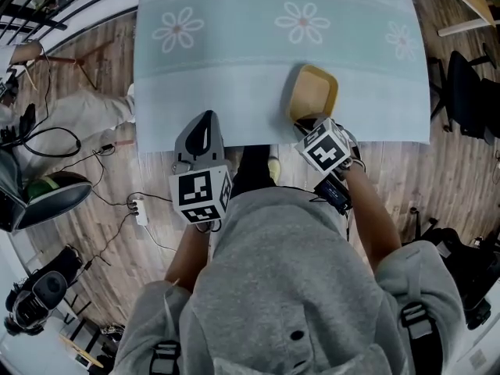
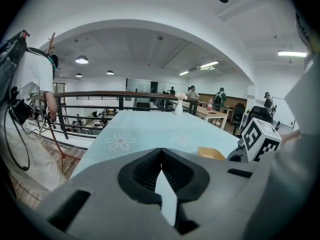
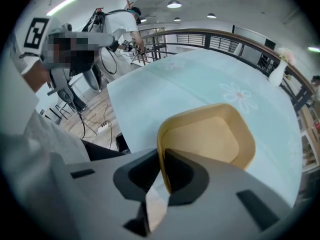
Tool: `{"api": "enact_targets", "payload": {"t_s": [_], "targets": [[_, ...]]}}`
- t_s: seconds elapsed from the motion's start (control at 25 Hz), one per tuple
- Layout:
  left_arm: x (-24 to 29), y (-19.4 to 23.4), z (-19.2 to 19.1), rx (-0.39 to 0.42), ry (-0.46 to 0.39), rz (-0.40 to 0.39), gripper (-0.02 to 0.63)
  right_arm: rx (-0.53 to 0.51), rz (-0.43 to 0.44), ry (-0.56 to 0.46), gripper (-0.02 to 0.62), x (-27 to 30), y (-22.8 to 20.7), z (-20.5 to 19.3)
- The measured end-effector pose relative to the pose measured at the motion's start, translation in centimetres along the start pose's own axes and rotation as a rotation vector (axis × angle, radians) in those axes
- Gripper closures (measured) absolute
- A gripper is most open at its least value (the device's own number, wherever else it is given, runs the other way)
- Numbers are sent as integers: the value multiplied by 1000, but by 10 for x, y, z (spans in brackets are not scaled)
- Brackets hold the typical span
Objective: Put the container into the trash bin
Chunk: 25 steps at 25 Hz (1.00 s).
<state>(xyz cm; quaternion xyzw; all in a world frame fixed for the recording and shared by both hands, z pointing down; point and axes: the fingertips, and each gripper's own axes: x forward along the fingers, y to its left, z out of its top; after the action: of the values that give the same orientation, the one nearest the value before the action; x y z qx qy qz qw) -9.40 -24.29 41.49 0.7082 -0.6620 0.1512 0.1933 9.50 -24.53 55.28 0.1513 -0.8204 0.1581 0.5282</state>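
A tan, shallow container (image 1: 314,91) is tilted up over the near part of the pale green flowered tablecloth (image 1: 234,61). My right gripper (image 1: 307,120) is shut on its near rim. In the right gripper view the rim of the container (image 3: 212,134) is pinched between the dark pads (image 3: 182,169). My left gripper (image 1: 205,122) hovers at the table's near edge, left of the container, shut and holding nothing. In the left gripper view its jaws meet at the tip, and the container (image 2: 212,153) shows low at the right. A dark bin-like tub (image 1: 48,198) stands on the floor at the far left.
Cables and a power strip (image 1: 141,210) lie on the wooden floor to the left. A person (image 1: 74,109) is near the table's left side. Black chairs (image 1: 470,92) stand at the right. A white vase (image 2: 178,108) stands at the table's far end, with a railing (image 2: 90,95) behind it.
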Motion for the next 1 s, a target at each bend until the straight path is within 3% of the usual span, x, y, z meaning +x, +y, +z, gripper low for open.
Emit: {"api": "enact_targets", "payload": {"t_s": [0.36,1.0], "targets": [[-21,-19,4,9,-44,6,586,176,36,-153,560,-39,-3,4],[-83,-58,5,53,-118,20,586,444,285,-550,565,-110,37,7]]}}
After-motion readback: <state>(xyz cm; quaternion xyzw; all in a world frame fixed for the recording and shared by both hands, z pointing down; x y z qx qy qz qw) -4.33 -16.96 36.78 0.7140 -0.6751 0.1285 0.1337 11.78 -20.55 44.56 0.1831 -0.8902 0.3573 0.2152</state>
